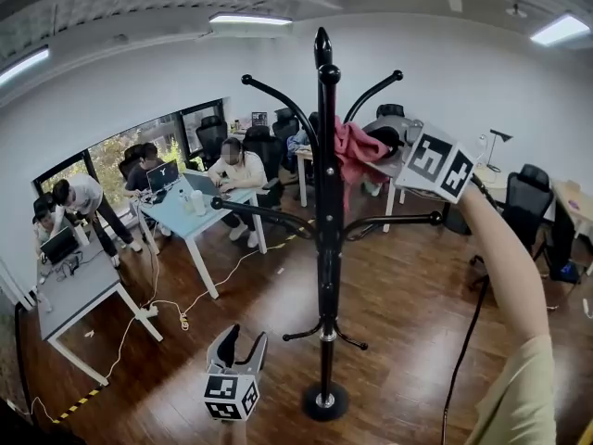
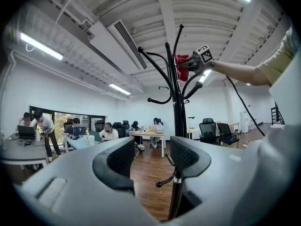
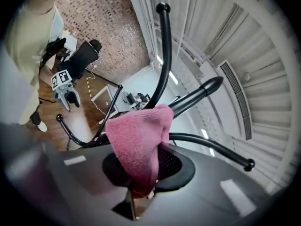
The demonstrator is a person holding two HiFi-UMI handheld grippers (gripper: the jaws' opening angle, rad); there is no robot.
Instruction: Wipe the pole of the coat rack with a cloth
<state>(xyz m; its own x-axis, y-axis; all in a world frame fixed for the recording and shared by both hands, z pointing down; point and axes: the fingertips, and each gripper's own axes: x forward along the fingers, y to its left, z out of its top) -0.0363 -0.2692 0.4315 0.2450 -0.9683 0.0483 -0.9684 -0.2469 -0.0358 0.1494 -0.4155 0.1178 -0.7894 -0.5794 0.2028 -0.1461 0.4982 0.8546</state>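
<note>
The black coat rack pole (image 1: pixel 327 248) stands upright on a round base (image 1: pixel 324 401) in the middle of the head view. My right gripper (image 1: pixel 378 152) is up by the top hooks, shut on a pink cloth (image 1: pixel 355 156) that hangs right beside the pole. In the right gripper view the cloth (image 3: pixel 138 140) bulges out of the jaws, with curved hook arms (image 3: pixel 162 55) just beyond it. My left gripper (image 1: pixel 237 349) hangs low, left of the pole near the floor, open and holding nothing. The left gripper view shows the pole (image 2: pixel 178 112) past its open jaws.
Desks (image 1: pixel 199 213) with several seated people stand to the left and at the back. Office chairs (image 1: pixel 526 202) are at the right. A cable (image 1: pixel 176 304) trails over the wood floor. Lower hooks (image 1: pixel 255 209) stick out from the pole.
</note>
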